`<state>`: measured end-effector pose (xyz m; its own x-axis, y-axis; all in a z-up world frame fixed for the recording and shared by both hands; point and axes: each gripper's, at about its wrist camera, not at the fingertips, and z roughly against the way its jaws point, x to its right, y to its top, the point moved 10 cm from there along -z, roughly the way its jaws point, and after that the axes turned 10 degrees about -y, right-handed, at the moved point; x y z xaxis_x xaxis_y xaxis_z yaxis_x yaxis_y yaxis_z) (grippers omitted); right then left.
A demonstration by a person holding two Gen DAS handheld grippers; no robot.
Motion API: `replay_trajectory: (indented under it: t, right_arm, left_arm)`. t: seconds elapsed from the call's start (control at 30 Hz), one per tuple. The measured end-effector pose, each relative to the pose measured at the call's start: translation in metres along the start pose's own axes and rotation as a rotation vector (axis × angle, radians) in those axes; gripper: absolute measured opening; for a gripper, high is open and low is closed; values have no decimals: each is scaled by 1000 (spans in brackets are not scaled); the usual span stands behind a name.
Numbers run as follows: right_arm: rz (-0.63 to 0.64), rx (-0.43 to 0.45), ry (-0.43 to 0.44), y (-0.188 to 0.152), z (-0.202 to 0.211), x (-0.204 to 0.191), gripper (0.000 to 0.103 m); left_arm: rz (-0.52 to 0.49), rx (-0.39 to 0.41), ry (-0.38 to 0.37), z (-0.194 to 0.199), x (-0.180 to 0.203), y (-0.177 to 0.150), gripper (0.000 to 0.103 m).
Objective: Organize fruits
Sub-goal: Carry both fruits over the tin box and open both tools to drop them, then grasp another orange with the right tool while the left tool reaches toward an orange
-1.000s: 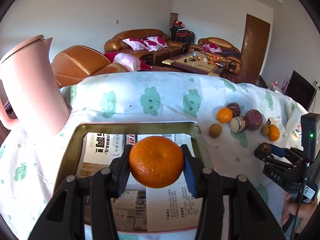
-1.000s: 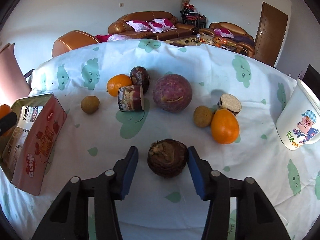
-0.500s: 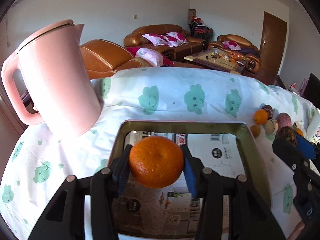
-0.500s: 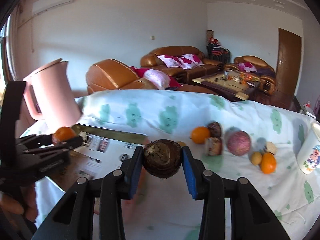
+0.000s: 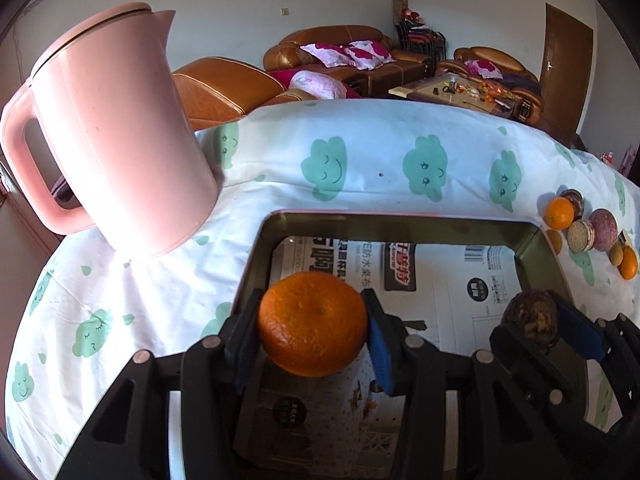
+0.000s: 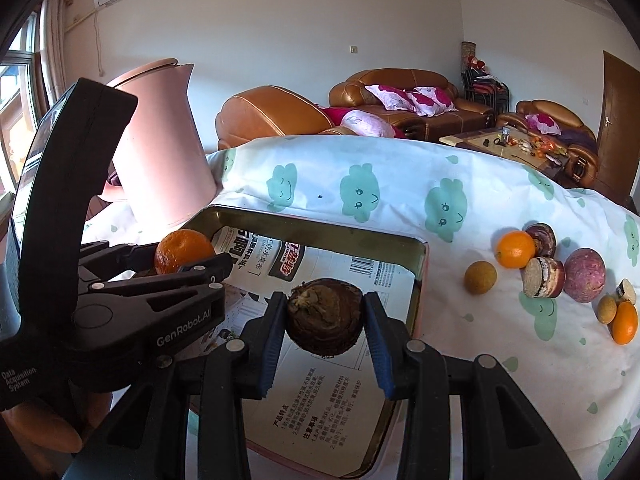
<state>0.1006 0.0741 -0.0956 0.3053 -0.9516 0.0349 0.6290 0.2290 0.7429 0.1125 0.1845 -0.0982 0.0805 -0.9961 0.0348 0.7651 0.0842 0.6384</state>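
Note:
My left gripper (image 5: 312,336) is shut on an orange mandarin (image 5: 313,323) and holds it above the left part of a paper-lined tin box (image 5: 400,221). My right gripper (image 6: 325,328) is shut on a dark brown, rough round fruit (image 6: 325,316) over the same box (image 6: 416,268), right of the left one. In the left wrist view the brown fruit (image 5: 530,320) shows at the lower right. In the right wrist view the mandarin (image 6: 182,249) and the left gripper (image 6: 188,260) show at the left.
A pink kettle (image 5: 116,132) stands left of the box. Several fruits lie on the cloud-print cloth to the right: an orange (image 6: 515,249), a purple round fruit (image 6: 584,275), a small brown one (image 6: 480,278), cut pieces (image 6: 540,278). Sofas stand behind the table.
The right gripper closed on the brown fruit, lifted it off the cloth and carried it left over the box. The left gripper with the mandarin shifted left over the box.

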Motion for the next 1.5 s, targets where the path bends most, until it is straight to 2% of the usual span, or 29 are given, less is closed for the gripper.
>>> replay_trajectory:
  t: [0.2,0.33,0.4,0.43,0.53,0.57,0.7,0.83,1.13,1.5]
  right_arm:
    - [-33,6,42,1,3,3,46]
    - [-80,24,107,4,10,5,51]
    - [-116,79,95,12,21,13,51]
    - [-128,111,73,17,26,19,52]
    - [-158,190,2,26,41,38,67]
    - [-175,206,-7,27,44,43,68]
    - [-236,211,-68,29,44,65,68]
    - [-247,203,-146,27,42,84,68]
    - [-306,192,-326,15,51,152,68]
    - [-339,186,-501,-16,83,249,68]
  left_arm:
    - [32,-27,-17,-7,-2,-4,50]
    - [16,7,-10,0,1,1,54]
    - [-3,44,10,5,3,5,65]
    - [-7,62,3,7,5,8,74]
    - [3,108,-21,15,10,13,95]
    - [1,128,-18,18,11,15,98]
    - [-26,201,11,31,16,22,99]
    - [-24,240,-10,36,22,25,99]
    - [-75,291,-49,44,53,19,99]
    - [-175,303,-158,48,117,-1,99]
